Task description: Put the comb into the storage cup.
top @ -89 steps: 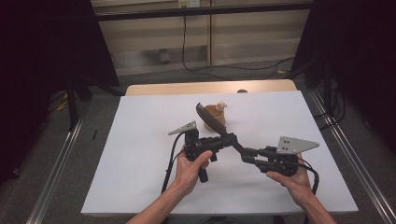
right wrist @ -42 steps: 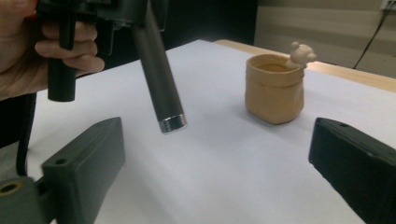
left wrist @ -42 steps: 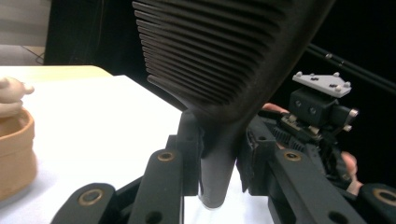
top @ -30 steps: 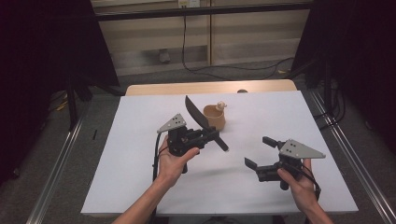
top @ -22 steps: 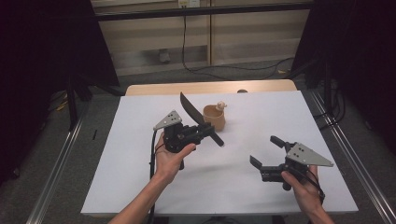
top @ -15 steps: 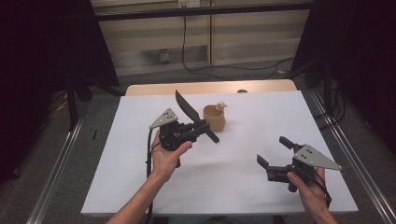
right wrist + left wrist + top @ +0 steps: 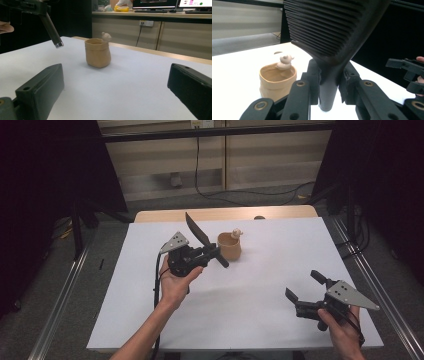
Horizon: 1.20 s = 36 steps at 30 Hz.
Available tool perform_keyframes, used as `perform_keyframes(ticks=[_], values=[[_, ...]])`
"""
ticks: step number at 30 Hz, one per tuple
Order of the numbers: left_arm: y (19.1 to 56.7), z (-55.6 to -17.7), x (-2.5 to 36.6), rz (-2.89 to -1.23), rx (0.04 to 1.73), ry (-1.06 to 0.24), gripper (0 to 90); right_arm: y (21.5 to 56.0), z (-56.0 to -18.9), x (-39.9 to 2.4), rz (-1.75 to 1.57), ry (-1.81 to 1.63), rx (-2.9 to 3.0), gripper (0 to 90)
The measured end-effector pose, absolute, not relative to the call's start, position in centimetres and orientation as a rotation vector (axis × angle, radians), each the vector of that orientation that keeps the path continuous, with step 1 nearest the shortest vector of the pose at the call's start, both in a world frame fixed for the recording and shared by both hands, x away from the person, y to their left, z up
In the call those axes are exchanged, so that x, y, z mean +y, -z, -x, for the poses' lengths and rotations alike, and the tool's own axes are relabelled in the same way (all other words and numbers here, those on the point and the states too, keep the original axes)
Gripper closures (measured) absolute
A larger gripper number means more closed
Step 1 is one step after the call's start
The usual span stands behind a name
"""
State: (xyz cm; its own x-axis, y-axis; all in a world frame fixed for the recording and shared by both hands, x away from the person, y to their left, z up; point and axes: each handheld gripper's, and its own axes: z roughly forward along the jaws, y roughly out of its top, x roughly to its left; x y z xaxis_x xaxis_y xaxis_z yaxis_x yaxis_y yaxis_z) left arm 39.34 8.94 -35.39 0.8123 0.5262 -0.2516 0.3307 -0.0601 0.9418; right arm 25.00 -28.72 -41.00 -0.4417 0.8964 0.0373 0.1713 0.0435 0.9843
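Observation:
My left gripper (image 7: pixel 209 254) is shut on the handle of a black ribbed comb-like tool (image 7: pixel 196 231), held above the white table (image 7: pixel 260 295) with its wide head pointing up and away. In the left gripper view the ribbed head (image 7: pixel 329 32) rises between the jaws, which press on its round handle. A tan cup (image 7: pixel 229 247) with a small animal figure on its rim stands just right of the tool's handle end. My right gripper (image 7: pixel 302 285) is open and holds nothing, low at the front right. The cup (image 7: pixel 98 53) stands well beyond it.
The table's wooden far edge (image 7: pixel 225 213) shows behind the white cover. Metal rails (image 7: pixel 65 290) run along both sides, and cables lie on the floor beyond. The right gripper (image 7: pixel 409 75) shows at the edge of the left gripper view.
The right gripper has drawn back from the tool to the front right, open. The left gripper has carried the tool up and slightly left, its head now tilted upright beside the cup.

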Motion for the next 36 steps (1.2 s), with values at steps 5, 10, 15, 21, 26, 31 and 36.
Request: perform_keyframes(ticks=[5,10,15,21,26,31,36], values=[[35.8,-39.8,8.8,-1.671,0.698,-0.202,73.0,41.7,-24.8,-29.3,-1.104,-1.432,1.667,0.4],[35.6,-40.4,8.8,-1.663,0.717,-0.211,73.0,42.1,-24.9,-30.2,-1.166,-1.410,1.616,0.6],[35.1,-41.0,9.1,-1.662,0.727,-0.248,73.0,42.2,-24.6,-30.7,-1.172,-1.398,1.598,0.7],[35.3,-41.3,8.8,-1.655,0.737,-0.263,73.0,42.4,-24.4,-30.5,-1.166,-1.382,1.593,0.7],[34.8,-42.0,8.7,-1.651,0.747,-0.278,73.0,42.4,-24.4,-30.7,-1.176,-1.385,1.568,1.3],[34.2,-42.7,8.6,-1.639,0.747,-0.291,73.0,42.6,-24.4,-30.7,-1.179,-1.390,1.579,0.5],[33.4,-43.4,8.6,-1.634,0.745,-0.304,73.0,42.7,-24.4,-30.7,-1.176,-1.395,1.586,0.5]])
